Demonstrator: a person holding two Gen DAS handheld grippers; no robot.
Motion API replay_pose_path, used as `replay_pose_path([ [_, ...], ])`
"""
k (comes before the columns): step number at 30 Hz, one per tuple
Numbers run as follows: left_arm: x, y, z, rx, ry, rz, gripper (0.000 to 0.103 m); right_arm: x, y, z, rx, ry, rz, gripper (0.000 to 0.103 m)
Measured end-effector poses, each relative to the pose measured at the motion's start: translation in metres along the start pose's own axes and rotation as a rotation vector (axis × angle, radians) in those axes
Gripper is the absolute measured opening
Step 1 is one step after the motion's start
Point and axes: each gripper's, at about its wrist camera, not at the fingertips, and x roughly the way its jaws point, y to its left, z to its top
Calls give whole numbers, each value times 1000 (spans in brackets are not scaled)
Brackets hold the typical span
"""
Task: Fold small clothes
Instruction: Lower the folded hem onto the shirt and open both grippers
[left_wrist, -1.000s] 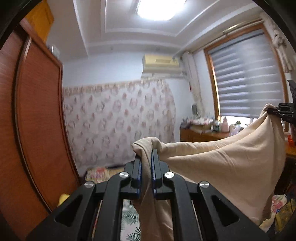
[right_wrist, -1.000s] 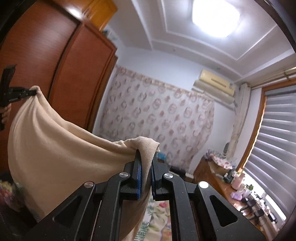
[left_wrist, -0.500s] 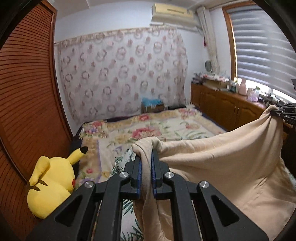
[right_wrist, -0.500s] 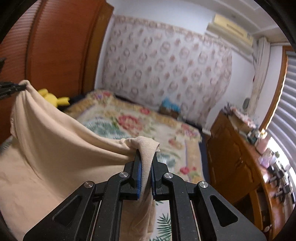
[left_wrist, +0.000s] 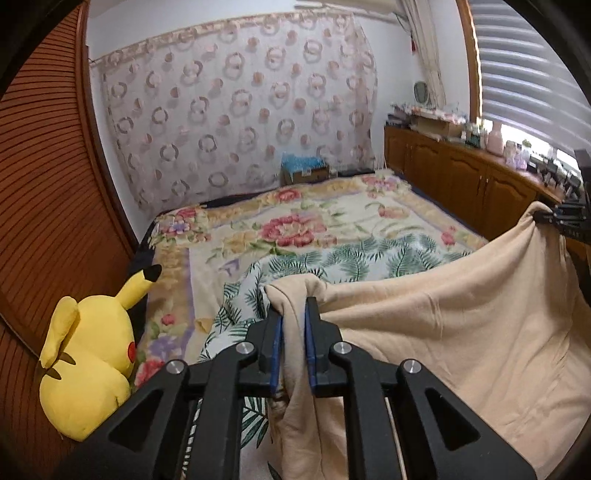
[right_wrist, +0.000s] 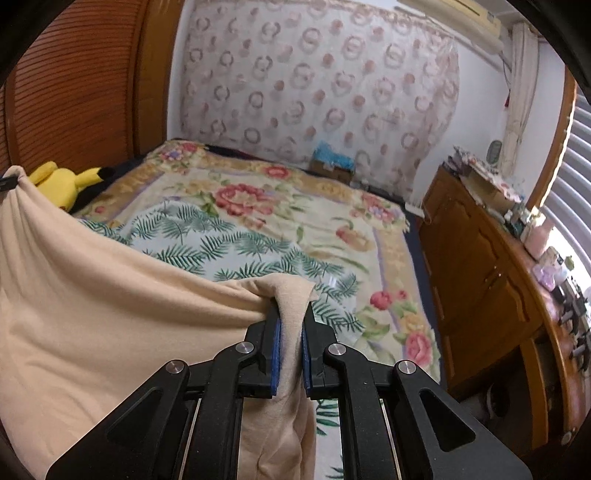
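A beige garment (left_wrist: 443, 332) hangs stretched between my two grippers above the flowered bedspread (left_wrist: 295, 229). In the left wrist view my left gripper (left_wrist: 293, 308) pinches one bunched corner; its jaws are opening slightly, with the cloth still filling the gap and hanging from the pads. At the right edge of that view my right gripper (left_wrist: 565, 219) holds the other corner. The right wrist view shows my right gripper (right_wrist: 291, 306) shut on its corner of the garment (right_wrist: 92, 314), which sags away to the left. The garment's lower part is out of sight below both views.
A yellow plush toy (left_wrist: 88, 354) sits at the bed's left edge against a wooden wardrobe (left_wrist: 44, 184). Along the right stands a low wooden cabinet (right_wrist: 480, 258) with small items on top. A patterned curtain (left_wrist: 240, 110) covers the far wall.
Both grippers have dropped and tipped downward with the garment: the views went from ceiling and wall to the bed. The garment now hangs lower over the bedspread.
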Motion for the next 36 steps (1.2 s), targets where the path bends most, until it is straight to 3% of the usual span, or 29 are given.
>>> replay_pose_path([
  [4,11,5,-6,-6,45,21,25,22,1,-5,6,59,3,7],
  [7,11,11,-17,-27,79,-6,35,29,-4,-8,47,87,-3,23],
  [12,-8,11,-48,-57,111,-44,53,8,-7,-21,88,80,31,27],
  [16,-26,5,-78,-95,134,-69,54,-27,-6,-47,152,59,124,35],
  [21,-37,1,-105,-128,183,-71,54,-51,1,-79,188,82,199,36],
  [28,-45,1,-126,-166,223,-110,54,-57,7,-123,240,151,220,36],
  [36,-47,-8,-129,-205,233,-169,54,-44,20,-137,212,184,244,36],
])
